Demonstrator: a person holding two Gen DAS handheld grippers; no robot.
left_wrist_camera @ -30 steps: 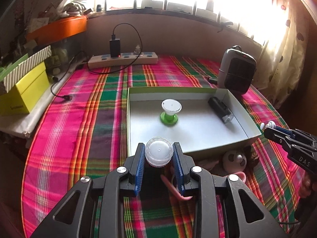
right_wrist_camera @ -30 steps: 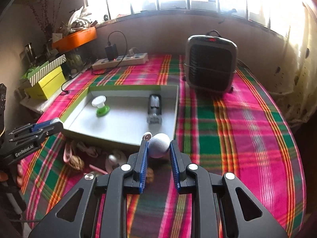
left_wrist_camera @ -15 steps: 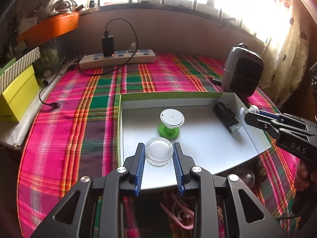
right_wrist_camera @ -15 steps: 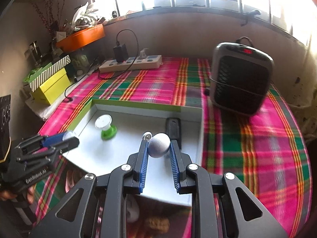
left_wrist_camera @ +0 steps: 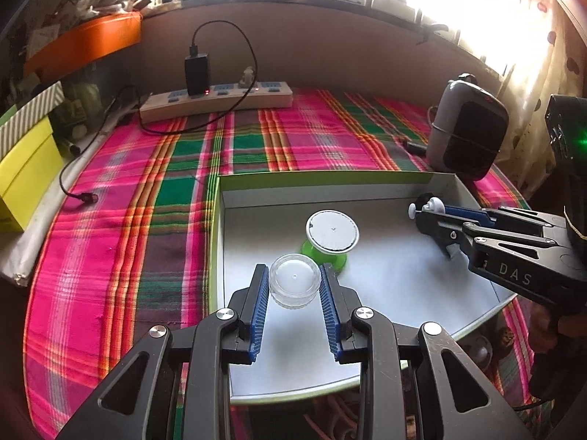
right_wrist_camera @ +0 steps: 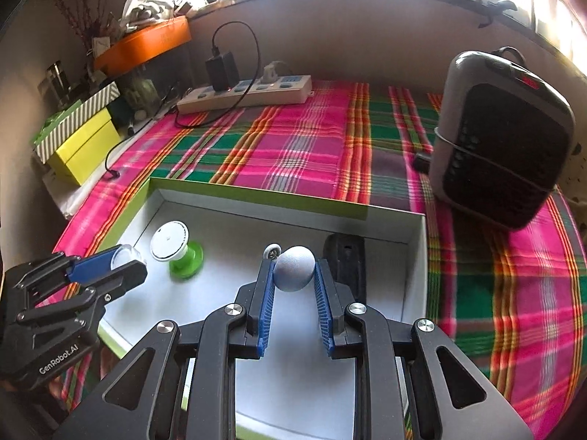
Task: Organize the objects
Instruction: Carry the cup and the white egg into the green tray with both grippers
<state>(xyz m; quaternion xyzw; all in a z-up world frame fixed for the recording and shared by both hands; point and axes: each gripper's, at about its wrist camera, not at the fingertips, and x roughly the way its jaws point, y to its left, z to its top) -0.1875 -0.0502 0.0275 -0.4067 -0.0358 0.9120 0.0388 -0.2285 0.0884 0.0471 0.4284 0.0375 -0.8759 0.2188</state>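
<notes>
Both hand-held grippers have moved in over the tray [left_wrist_camera: 400, 190] since a second ago; before, they were short of its near wall. Left hand-held gripper [left_wrist_camera: 294, 286] is clamped on the clear jar [left_wrist_camera: 294, 281], just in front of the green spool [left_wrist_camera: 332, 236] in the tray. Right hand-held gripper [right_wrist_camera: 293, 275] is clamped on the grey ball [right_wrist_camera: 294, 268], beside the black gadget [right_wrist_camera: 345, 262] near the tray's right wall. Risks as I see them: the ball rolls once released; the jar could knock over the spool. Count: one tray, one spool, one gadget, one jar, one ball.
</notes>
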